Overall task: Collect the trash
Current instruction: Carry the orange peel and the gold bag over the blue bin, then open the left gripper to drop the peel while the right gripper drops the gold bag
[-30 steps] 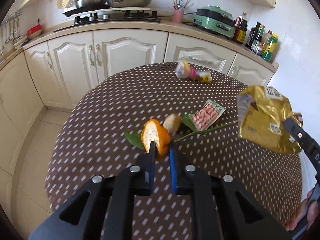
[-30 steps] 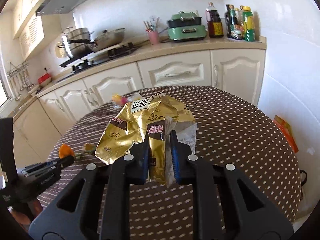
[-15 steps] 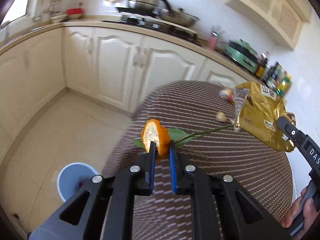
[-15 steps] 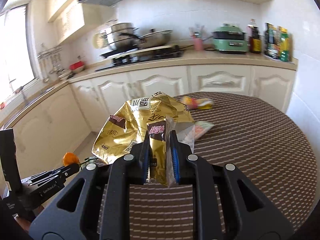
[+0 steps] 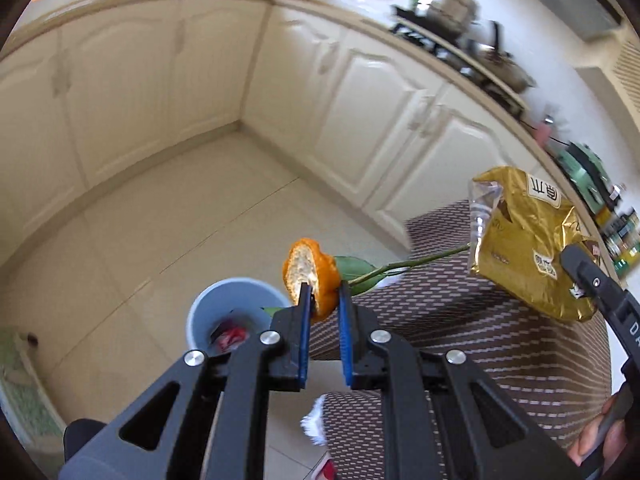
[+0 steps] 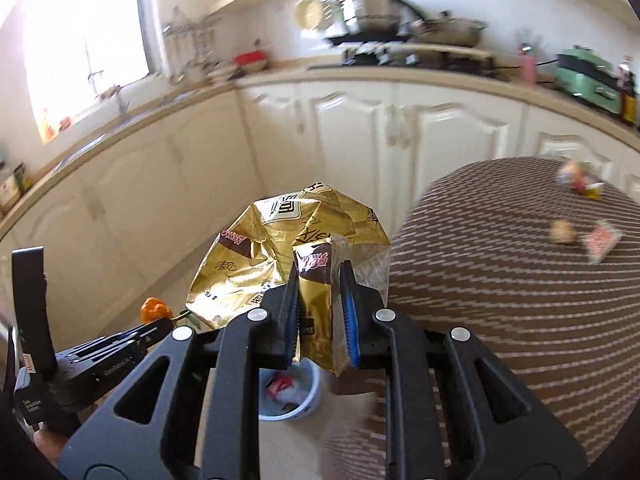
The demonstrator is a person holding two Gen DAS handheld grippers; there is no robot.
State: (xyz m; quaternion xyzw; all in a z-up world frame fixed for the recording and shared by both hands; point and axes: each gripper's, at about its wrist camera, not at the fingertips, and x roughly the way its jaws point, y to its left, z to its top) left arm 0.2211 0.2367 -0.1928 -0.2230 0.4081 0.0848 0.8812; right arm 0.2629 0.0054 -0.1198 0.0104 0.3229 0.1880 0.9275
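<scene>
**Two pieces of trash held above the bin**

Two grippers each carry one piece of rubbish off the table's edge. On the left, the left gripper (image 5: pixel 323 300) has its jaws clenched on an orange peel (image 5: pixel 310 274), from which a green stem with leaves (image 5: pixel 394 266) trails to the right. The peel hangs in the air just above the rim of the blue bin (image 5: pixel 208 312) that stands on the floor tiles, beside the edge of the round table (image 5: pixel 460 320). Something red and white already lies in the bin. To the right, the right gripper (image 6: pixel 320 292) grasps a crumpled gold snack bag (image 6: pixel 280 248) by a folded corner, and its own view shows the bin (image 6: pixel 310 396) directly below its fingers.

The step in hand looks like the carry to the bin, close to its end. The next move probably calls for centring each piece over the opening and then releasing the jaws, one hand at a time so the wide bag does not catch the rim or knock the peel aside. The long stem may snag on the rim.

Farther right, on the tabletop, three small bits of rubbish (image 6: pixel 576 236) remain near the far edge, too blurred to name with confidence. Much of the bin is hidden behind gripper bodies in both views, and motion blur smears the counter.
</scene>
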